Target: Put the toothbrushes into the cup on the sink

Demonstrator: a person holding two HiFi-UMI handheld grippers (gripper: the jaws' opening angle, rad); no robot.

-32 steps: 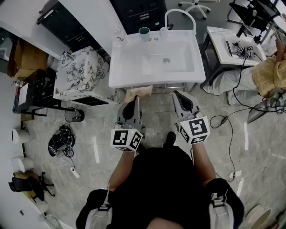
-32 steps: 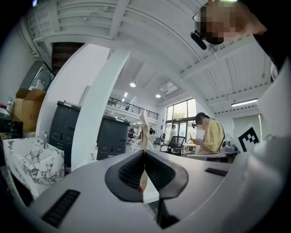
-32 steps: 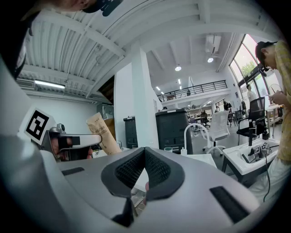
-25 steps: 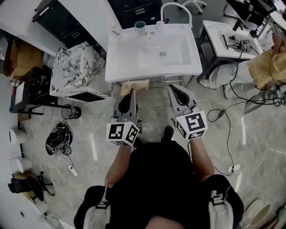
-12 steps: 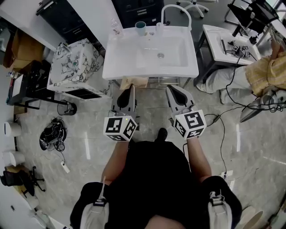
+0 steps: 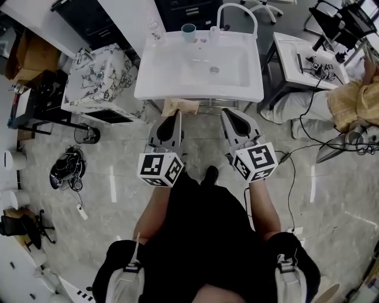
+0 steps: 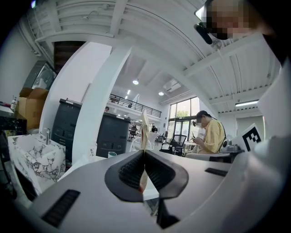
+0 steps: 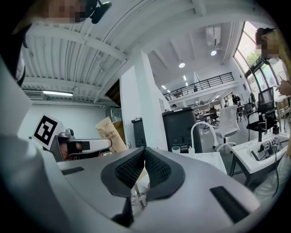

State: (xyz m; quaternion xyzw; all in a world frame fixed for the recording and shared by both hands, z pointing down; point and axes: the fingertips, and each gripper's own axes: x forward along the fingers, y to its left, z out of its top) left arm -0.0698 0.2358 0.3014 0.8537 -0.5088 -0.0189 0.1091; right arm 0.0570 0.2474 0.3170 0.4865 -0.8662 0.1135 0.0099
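A teal cup [image 6: 189,32] stands on the back rim of the white sink [image 6: 249,89], beside the faucet [image 6: 237,13]. My left gripper [image 6: 176,117] is shut on a tan paper toothbrush packet [image 6: 182,106], held just short of the sink's front edge. The left gripper view shows the packet [image 7: 145,132] edge-on between the pads, with the cup [image 7: 112,154] far behind. My right gripper [image 6: 228,115] is shut with nothing in it, level with the left. From the right gripper view, the packet [image 8: 110,134] is at the left and the cup [image 8: 175,149] lies ahead.
A marble-patterned cabinet [image 6: 98,77] stands left of the sink, with a black bin [image 6: 87,134] on the floor below it. A white desk [image 6: 296,59] and a seated person in yellow [image 6: 355,100] are at the right. Cables [image 6: 296,160] trail over the floor there.
Both grippers keep the same pose before the sink, the left still on the packet. The head view has shifted slightly, so the sink sits a little higher in the frame.
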